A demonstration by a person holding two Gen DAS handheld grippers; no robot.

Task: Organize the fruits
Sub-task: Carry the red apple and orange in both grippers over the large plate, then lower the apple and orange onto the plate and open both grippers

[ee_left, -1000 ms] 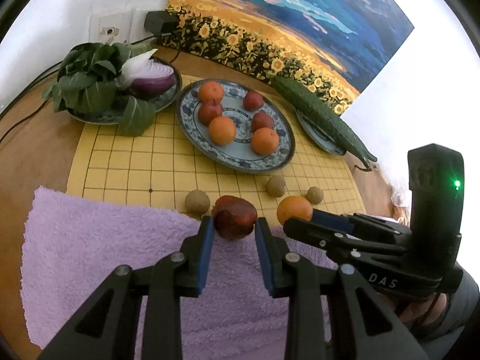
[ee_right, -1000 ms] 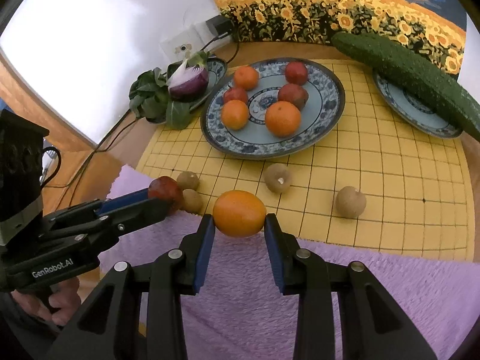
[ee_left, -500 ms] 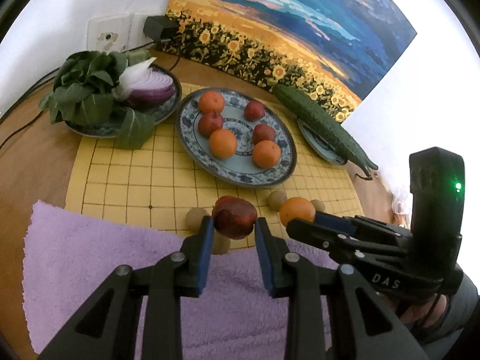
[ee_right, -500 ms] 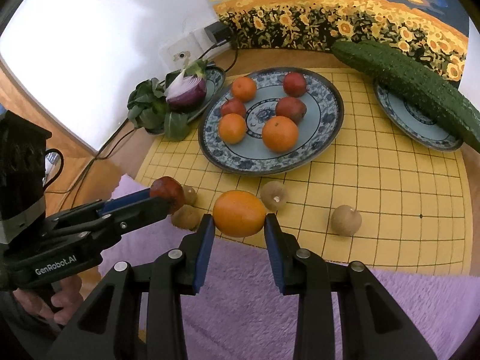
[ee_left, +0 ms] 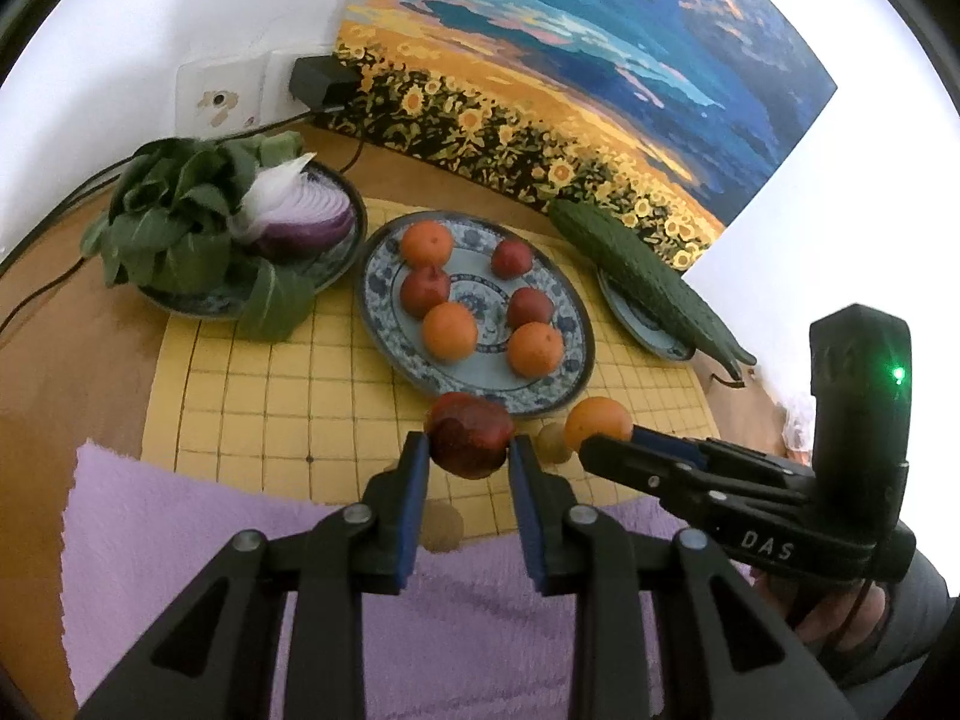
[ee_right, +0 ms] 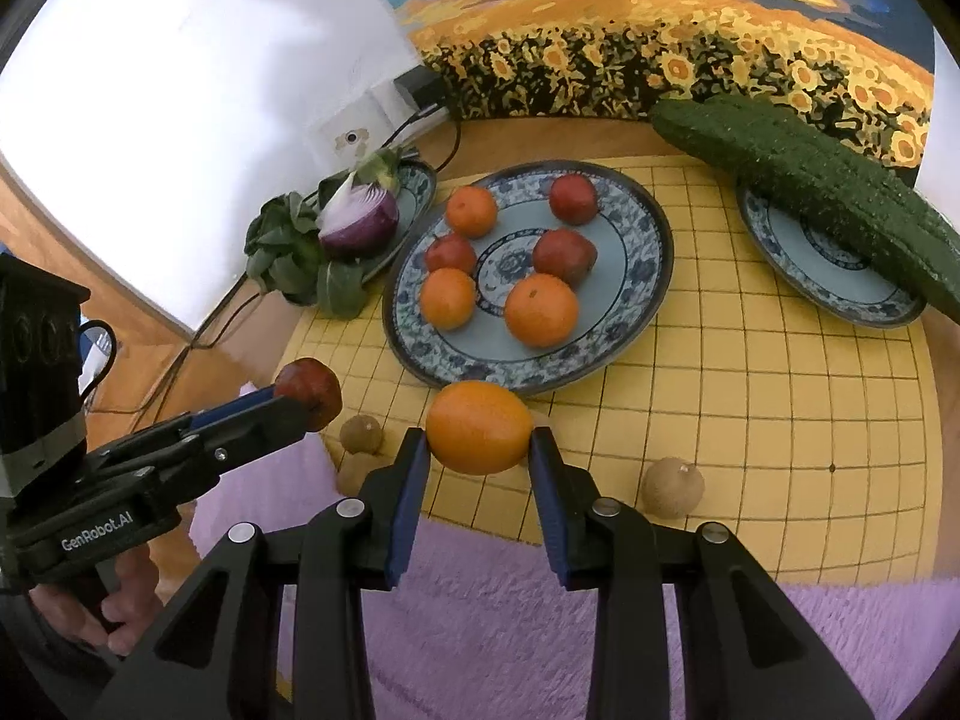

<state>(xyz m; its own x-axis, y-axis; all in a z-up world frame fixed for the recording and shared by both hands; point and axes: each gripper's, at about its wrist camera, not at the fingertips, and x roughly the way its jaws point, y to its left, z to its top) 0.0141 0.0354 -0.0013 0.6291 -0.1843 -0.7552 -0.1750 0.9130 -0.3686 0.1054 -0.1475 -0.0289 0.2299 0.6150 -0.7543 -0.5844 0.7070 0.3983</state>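
1. Towel [ee_left: 210, 540]: a purple, fluffy cloth fills the nearest ground in both views, under the two tools.
2. Left gripper [ee_left: 469, 450]: its blue pads clamp a dark red fruit [ee_left: 469, 435] from both sides, the gap no wider than the fruit. The fruit is roundish, with its slightly longer axis lying across the jaws from 9 to 3 o'clock. It hangs above the near edge of the yellow board [ee_left: 270, 396], in line with the near rim of the big plate [ee_left: 576, 378].
3. Right gripper [ee_right: 480, 450]: closed the same way on an orange [ee_right: 480, 427], an oval whose long axis runs 9 to 3 o'clock between the pads. It sits just short of the big plate's near rim, at 6 o'clock from it.
4. The two tools are side by side; in the right view the left one comes in from 9 o'clock, with its red fruit at about 10 o'clock from the orange.
5. Brown balls: three small tan fruits lie on the board's near part, one at 4 o'clock from the orange [ee_right: 672, 487] and two at 8 o'clock [ee_right: 361, 433].
6. Big plate: blue-patterned, it holds three oranges and three red fruits, well spread.
7. Cucumber [ee_right: 810, 180]: it lies at 2 o'clock from the big plate, across a small plate [ee_right: 798, 264], its long axis running 10 to 4 o'clock.
8. Onion [ee_left: 294, 219]: a cut purple half and greens [ee_left: 174, 222] share a plate at 10 o'clock.
9. Painting [ee_left: 570, 90]: sunflowers and sky against the far wall.
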